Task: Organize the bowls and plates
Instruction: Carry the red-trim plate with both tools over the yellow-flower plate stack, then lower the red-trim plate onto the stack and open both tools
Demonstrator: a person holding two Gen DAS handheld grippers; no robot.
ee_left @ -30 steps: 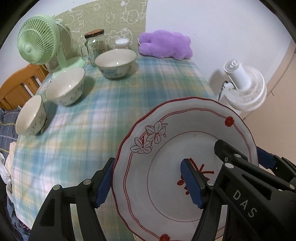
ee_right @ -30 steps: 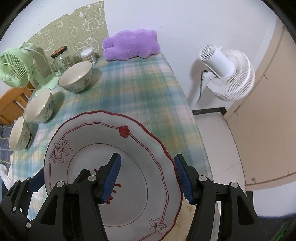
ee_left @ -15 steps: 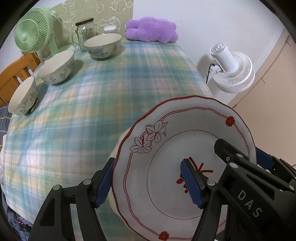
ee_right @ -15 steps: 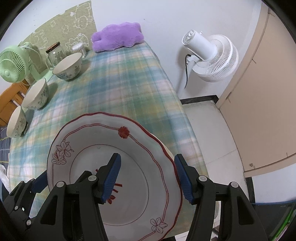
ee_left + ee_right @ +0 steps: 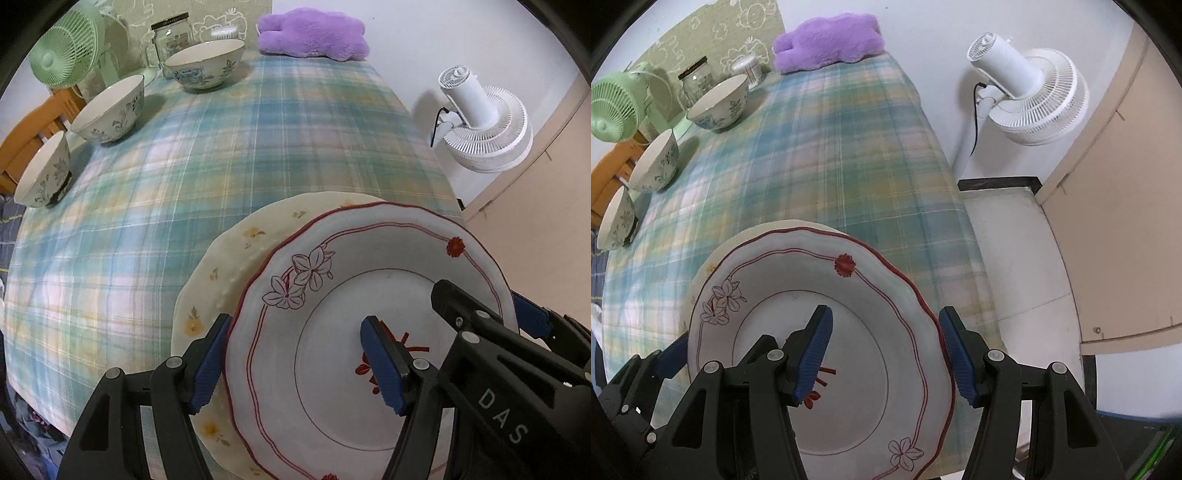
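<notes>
Left wrist view: both claws grip red-rimmed plate (image 5: pixel 332 369) above plaid tablecloth (image 5: pixel 221 147).

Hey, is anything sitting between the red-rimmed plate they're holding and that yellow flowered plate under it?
Nothing visible. The red-rimmed plate, gripped at opposite rims by the left gripper and right gripper, hangs over the yellow flowered plate, whose exposed part is bare. The part it covers is hidden.
</notes>
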